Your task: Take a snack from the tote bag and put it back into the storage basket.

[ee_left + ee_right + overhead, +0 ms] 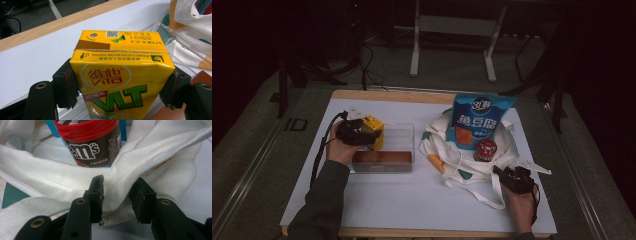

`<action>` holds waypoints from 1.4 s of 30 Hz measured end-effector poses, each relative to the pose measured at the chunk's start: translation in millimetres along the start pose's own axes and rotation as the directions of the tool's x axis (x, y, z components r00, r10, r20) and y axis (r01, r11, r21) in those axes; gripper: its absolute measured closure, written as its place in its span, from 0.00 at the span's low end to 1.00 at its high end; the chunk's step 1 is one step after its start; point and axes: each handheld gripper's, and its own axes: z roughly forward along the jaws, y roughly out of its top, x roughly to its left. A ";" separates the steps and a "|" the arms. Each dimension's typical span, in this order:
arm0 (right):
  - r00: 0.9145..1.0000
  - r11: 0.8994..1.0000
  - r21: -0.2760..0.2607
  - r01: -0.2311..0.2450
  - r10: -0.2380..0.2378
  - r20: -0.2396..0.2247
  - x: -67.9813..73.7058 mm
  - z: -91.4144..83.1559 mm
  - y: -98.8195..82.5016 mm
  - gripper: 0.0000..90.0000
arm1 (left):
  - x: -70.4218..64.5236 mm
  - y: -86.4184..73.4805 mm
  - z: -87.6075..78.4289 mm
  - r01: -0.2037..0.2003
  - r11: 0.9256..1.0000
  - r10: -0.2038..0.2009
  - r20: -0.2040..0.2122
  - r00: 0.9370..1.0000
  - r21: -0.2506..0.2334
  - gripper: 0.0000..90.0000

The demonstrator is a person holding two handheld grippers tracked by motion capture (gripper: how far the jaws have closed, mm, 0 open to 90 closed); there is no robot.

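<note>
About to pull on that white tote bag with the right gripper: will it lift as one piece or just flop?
Likely floppy: the tote bag is soft woven cloth, bunched in folds around the right gripper. It would probably stretch and sag before its load moves. The M&M's jar and blue snack pouch standing in it may tip as the cloth shifts.

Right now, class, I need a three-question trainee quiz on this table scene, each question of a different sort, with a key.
1. True or false: the left gripper is clamped on the yellow drink carton.
2. Which item stands in the white tote bag? A) a banana B) the M&M's jar C) a mug
3. Fill in: the right gripper has its jaws around a fold of the ____.

Key: 1 true; 2 B; 3 bag.
</note>
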 end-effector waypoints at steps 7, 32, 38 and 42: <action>1.000 1.000 0.000 0.000 0.000 0.000 0.0 0.0 0.0 0.71 | 4.1 -3.8 -1.4 0.013 1.000 -0.013 -0.006 1.000 0.000 0.31; 1.000 1.000 -0.001 -0.004 0.004 -0.002 -0.1 -0.3 -0.2 0.70 | 24.6 -22.0 -12.6 0.053 0.999 -0.053 -0.041 0.998 0.008 0.31; 1.000 1.000 -0.001 -0.004 0.004 -0.002 -0.1 -0.3 -0.2 0.70 | 28.2 -26.3 -16.2 0.058 0.998 -0.058 -0.051 0.997 0.001 0.31; 1.000 1.000 -0.002 -0.004 0.004 -0.003 -0.1 -0.3 -0.2 0.70 | 30.2 -29.3 -18.0 0.068 0.998 -0.068 -0.056 0.996 -0.004 0.31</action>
